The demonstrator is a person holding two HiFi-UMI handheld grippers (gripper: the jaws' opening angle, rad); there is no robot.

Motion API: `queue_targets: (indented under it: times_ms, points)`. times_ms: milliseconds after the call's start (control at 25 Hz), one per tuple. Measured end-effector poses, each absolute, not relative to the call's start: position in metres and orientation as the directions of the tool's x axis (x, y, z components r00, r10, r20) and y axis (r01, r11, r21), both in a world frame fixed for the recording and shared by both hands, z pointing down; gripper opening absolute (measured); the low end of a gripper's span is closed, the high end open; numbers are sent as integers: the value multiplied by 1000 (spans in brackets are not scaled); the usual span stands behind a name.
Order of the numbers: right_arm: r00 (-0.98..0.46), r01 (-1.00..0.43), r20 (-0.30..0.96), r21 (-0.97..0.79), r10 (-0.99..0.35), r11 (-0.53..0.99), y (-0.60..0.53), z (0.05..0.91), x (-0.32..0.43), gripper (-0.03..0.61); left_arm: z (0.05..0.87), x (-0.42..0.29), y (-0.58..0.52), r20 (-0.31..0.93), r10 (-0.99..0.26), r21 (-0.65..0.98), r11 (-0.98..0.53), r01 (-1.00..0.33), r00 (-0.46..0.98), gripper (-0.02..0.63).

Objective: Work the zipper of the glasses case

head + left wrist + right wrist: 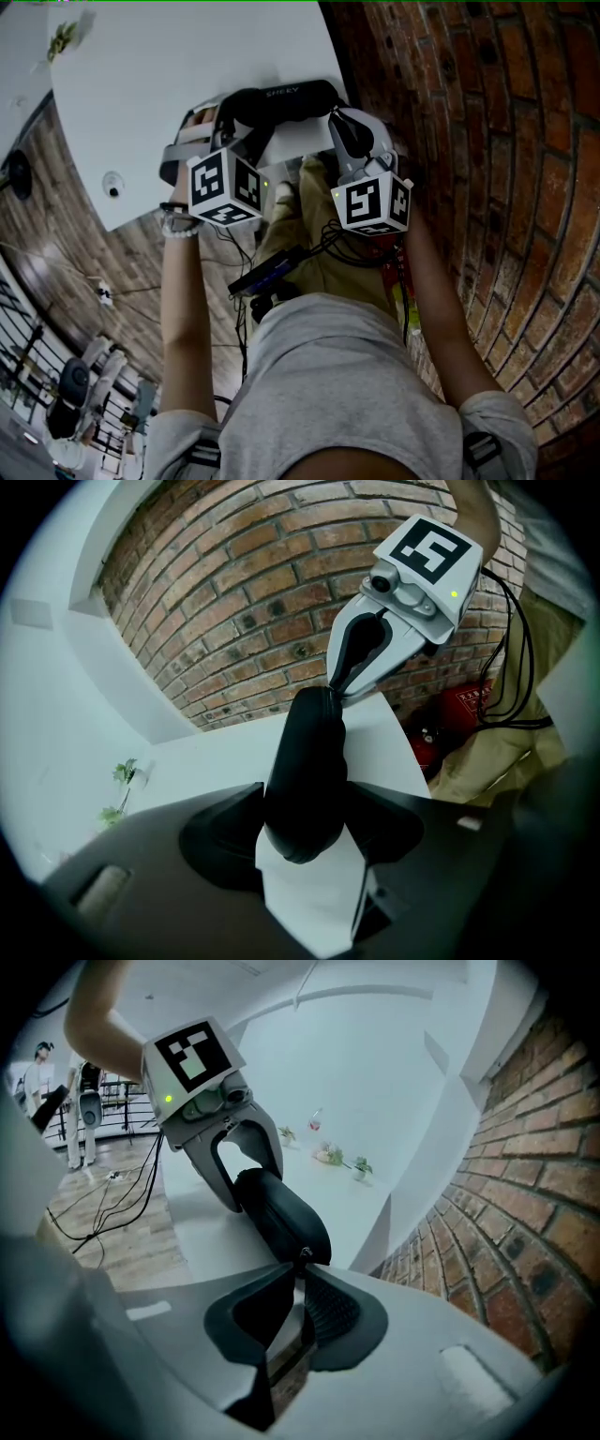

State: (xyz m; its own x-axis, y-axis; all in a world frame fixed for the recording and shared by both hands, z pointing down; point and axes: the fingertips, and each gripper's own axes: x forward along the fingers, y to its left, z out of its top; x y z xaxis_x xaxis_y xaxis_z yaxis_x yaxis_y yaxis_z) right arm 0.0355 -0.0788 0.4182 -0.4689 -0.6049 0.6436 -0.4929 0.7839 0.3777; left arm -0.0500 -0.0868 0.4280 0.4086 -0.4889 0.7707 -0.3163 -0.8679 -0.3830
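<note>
A black glasses case [281, 101] hangs in the air over the near edge of the white table [169, 84], held between both grippers. My left gripper [230, 120] is shut on the case's left end. In the left gripper view the case [305, 780] is clamped between the jaws of the left gripper [305, 841]. My right gripper [336, 120] meets the case's right end. The right gripper view has the case [281, 1215] running away from the right gripper [302, 1283], whose nearly closed jaws pinch the small zipper pull [303, 1253] at their tips.
A brick wall [506, 150] rises close on the right. Wood floor [112, 272] with cables lies below the table edge. Small plant sprigs [342, 1159] and a round white object [112, 185] sit on the table. A red item [431, 738] stands by the wall.
</note>
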Motion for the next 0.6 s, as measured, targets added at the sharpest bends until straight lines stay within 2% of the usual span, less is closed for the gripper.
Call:
queue_targets:
  times_ms: [280, 600]
  points:
    - [-455, -471, 642, 415, -617, 778, -79, 420, 33, 38, 428, -51, -87, 772, -488, -384, -868, -314, 407, 281]
    - [-494, -492, 636, 358, -593, 793, -79, 419, 32, 46, 428, -51, -87, 773, -488, -386, -869, -311, 404, 281]
